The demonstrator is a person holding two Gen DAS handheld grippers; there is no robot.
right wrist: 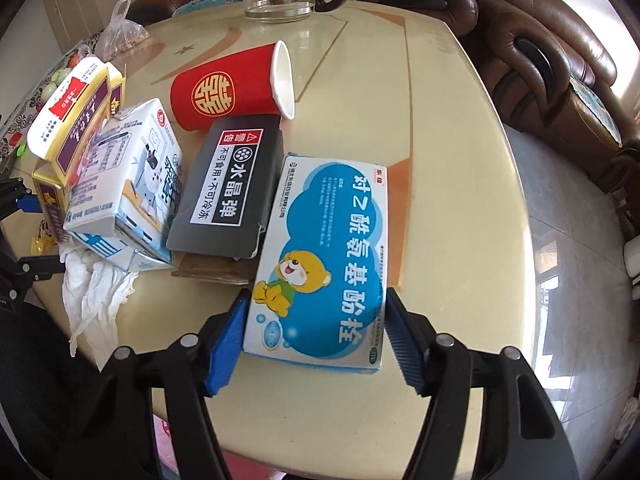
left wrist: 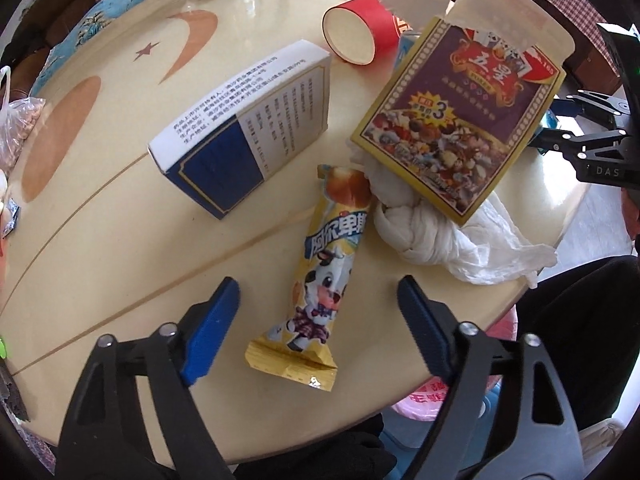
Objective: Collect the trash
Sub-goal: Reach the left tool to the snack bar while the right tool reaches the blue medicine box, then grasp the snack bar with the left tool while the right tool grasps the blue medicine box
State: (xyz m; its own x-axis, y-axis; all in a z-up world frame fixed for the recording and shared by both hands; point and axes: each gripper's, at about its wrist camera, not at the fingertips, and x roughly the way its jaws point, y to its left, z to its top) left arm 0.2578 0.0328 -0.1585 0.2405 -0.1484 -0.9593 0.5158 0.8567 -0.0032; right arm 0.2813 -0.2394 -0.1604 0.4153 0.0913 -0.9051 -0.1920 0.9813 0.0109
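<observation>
A round cream bench [left wrist: 100,208] is carrying a scatter of trash, and judging by how much is lying on it, the collecting is looking barely begun: nothing is being held by either gripper yet. Starting at the left, the left gripper [left wrist: 318,326] is hovering low over the bench with its blue pads spread wide, and a yellow snack wrapper [left wrist: 324,276] printed with a cartoon cow is lying flat between them, its near end sitting in the gap but touching neither pad. Beyond it, a blue-and-white medicine box [left wrist: 248,132] is lying on its side, a crumpled white tissue [left wrist: 432,232] is sitting just beside the wrapper's far end, and a purple-and-gold carton [left wrist: 460,120] with torn flaps is leaning over the tissue. A red paper cup [right wrist: 228,88] is lying tipped on its side farther back, with a black box [right wrist: 232,192] and a small milk carton [right wrist: 124,184] near it. At the right, the right gripper [right wrist: 316,340] is also spread open, its pads flanking the near end of a blue bear-printed medicine box [right wrist: 324,260] lying flat; whether the pads are touching its edges cannot be told. Every item is waiting to be gathered.
</observation>
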